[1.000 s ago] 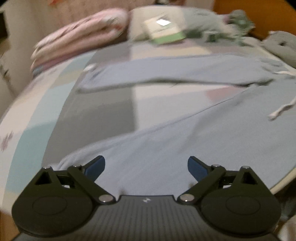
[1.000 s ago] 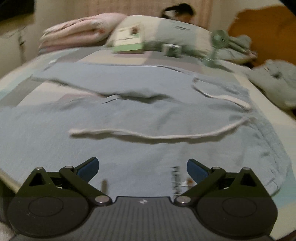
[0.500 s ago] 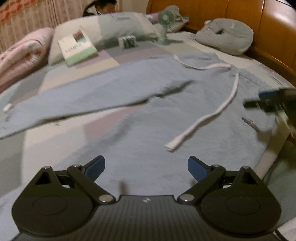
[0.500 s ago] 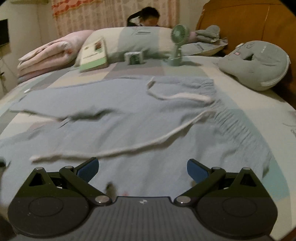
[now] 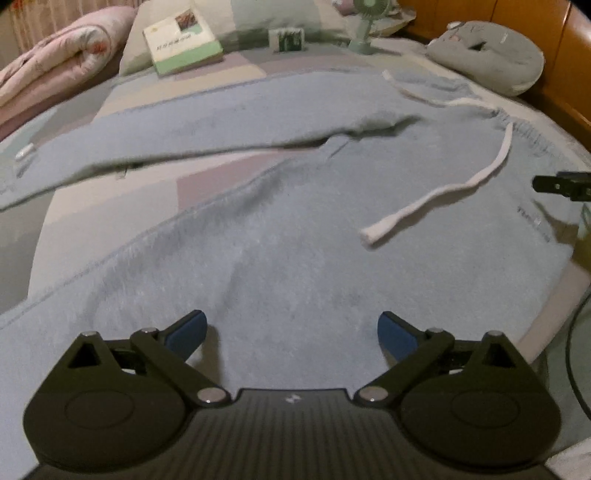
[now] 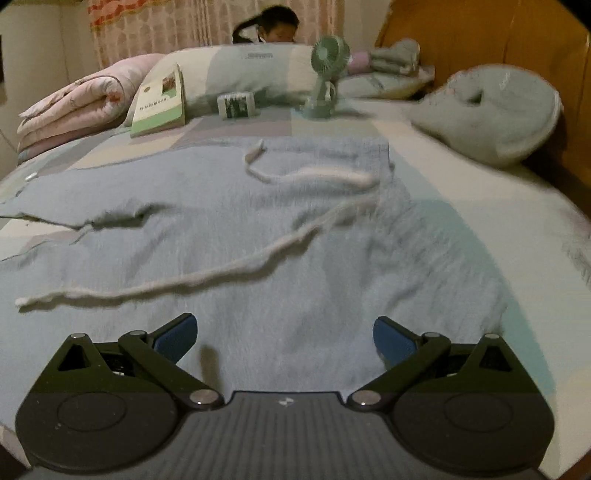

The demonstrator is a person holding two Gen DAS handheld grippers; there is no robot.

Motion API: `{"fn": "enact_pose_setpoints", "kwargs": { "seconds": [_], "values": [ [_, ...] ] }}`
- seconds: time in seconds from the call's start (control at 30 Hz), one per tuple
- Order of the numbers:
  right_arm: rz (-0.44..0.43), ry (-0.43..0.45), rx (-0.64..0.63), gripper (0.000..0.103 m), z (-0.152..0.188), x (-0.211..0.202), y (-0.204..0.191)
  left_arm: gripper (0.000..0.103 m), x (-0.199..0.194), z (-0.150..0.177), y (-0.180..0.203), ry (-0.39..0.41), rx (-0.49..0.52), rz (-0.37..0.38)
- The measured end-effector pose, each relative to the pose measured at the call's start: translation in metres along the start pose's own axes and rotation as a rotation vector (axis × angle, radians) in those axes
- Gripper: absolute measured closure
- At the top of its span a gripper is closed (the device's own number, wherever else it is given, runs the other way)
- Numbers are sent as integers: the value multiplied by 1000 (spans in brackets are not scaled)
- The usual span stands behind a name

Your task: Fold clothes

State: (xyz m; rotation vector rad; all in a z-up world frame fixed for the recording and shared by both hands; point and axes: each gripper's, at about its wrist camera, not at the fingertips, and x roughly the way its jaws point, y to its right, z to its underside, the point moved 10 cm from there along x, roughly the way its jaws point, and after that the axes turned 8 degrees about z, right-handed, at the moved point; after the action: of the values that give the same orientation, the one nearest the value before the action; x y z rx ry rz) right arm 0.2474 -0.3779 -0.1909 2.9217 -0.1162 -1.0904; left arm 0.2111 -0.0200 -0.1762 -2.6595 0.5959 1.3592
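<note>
Light-blue sweatpants [image 5: 295, 229] lie spread flat on the bed [image 5: 207, 184], legs splayed toward 9 o'clock, white drawstring [image 5: 436, 195] loose across the waist. Left gripper [image 5: 291, 330] and right gripper [image 6: 284, 334] — jaws spread wide, holding nothing — hover over the near fabric.

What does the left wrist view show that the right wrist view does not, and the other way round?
Only the left wrist view shows the right gripper from outside, entering at the right edge over the waistband; its jaws cannot be judged there. It also shows the far leg of the pants running off to the left.

Only the right wrist view shows a person behind the pillow, and the curtain.

Both show the pants spread flat, the drawstring, book, fan, grey cushion and pink quilt. Each view shows its own gripper open and holding nothing: left, right.
</note>
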Motion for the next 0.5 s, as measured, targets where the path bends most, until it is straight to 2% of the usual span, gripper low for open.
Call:
{"fn": "enact_pose_setpoints", "kwargs": {
  "seconds": [0.17,0.3,0.5],
  "values": [
    [15,-21,0,0,-20,22,7,4,0,-10,14,11,19,43],
    [54,-88,16,0,-13,39,17,4,10,-7,21,-16,37,44],
    [51,-117,-41,0,0,36,19,4,19,2,19,-43,13,34]
  ]
}}
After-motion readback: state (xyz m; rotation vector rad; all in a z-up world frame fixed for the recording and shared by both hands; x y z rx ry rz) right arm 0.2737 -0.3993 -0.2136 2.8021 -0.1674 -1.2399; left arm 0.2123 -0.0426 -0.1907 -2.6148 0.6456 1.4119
